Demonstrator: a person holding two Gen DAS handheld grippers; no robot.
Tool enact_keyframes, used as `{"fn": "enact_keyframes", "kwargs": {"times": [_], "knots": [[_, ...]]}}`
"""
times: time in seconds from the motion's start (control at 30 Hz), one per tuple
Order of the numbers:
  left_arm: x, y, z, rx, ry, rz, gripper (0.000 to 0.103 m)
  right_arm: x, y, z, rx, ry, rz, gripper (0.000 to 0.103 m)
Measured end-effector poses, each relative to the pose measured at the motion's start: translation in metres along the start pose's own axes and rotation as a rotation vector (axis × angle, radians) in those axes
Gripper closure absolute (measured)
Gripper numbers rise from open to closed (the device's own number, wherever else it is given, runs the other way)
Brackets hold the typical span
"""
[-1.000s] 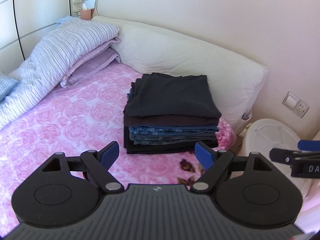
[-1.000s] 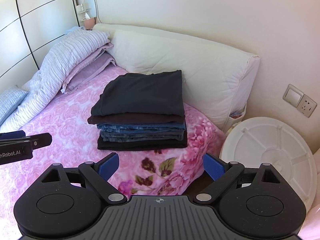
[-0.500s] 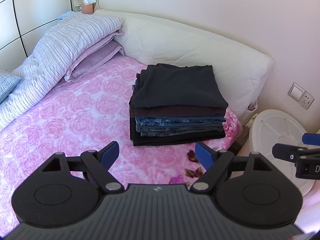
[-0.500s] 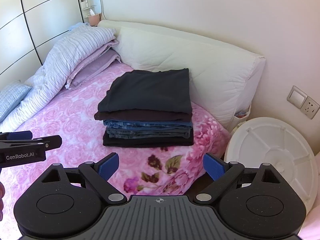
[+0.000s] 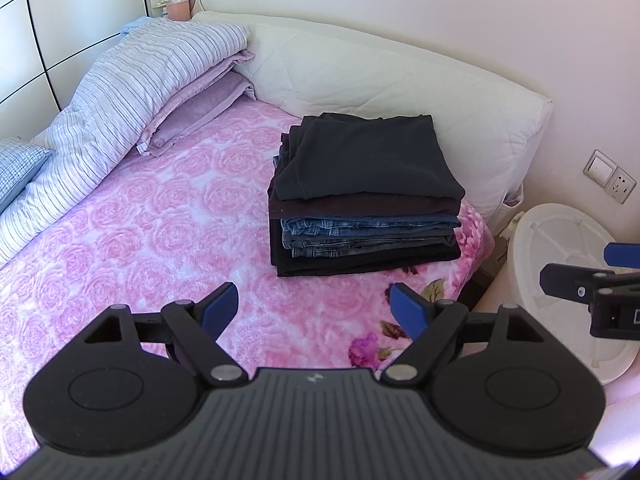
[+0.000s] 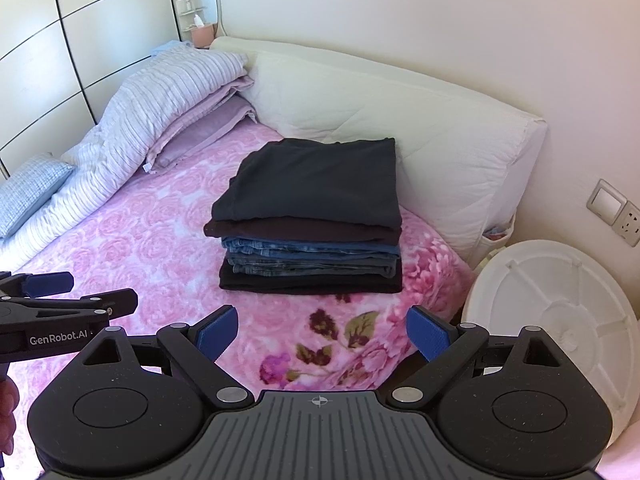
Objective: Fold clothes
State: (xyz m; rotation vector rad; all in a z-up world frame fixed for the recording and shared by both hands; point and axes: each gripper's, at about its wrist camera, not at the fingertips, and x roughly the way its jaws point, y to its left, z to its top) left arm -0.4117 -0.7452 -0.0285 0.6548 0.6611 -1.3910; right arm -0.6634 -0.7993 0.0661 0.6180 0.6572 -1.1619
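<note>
On the pink rose-print blanket (image 5: 152, 232), near the bed's right corner, a stack of folded clothes (image 5: 366, 196) is seen, sitting just in front of the long cream bolster (image 5: 400, 80) by the wall. The stack is topped by a dark charcoal piece (image 6: 312, 178), w/ a dark maroon-ish layer under it, then a few folded blue jeans (image 6: 308, 258), and a black garment (image 6: 308, 284) at the very bottom. Edges are lined up pretty neatly, esp. on the near side.

The left gripper (image 5: 316, 306) is held above the blanket in front of the stack, not touching anything; its 2 blue-padded fingers (image 5: 218, 308) are spread wide w/ nothing between them. Same deal for the right gripper (image 6: 322, 332): spread apart, nothing grasped, hovering over the flowery corner of the blanket. Each gripper is caught at the edge of the other's view, so they're side by side but apart.

Off to the left, a striped quilt (image 5: 132, 80) is piled over a purple pillow (image 5: 200, 108), and a blue checked pillow (image 6: 32, 186) is seen further left. Right of the bed, a round white plastic thing (image 6: 560, 312) is leaned next to the wall, below a switch and socket plate (image 6: 618, 212). A bit of a hand (image 6: 8, 416) is visible at the left edge of the right wrist view.
</note>
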Motion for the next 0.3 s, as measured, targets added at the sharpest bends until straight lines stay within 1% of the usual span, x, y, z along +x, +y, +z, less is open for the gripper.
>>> {"fn": "enact_keyframes", "kwargs": {"times": [0.17,0.3], "knots": [[-0.0013,-0.0023,0.0020,0.010,-0.002,0.005,0.022,0.0001,-0.0002,0.0014,0.001,-0.004,0.007,0.009],[-0.0039,-0.0054,0.0023,0.017,-0.018,-0.011,0.022,0.0012,-0.0026,0.0029,0.005,-0.007,0.014,0.009]]}}
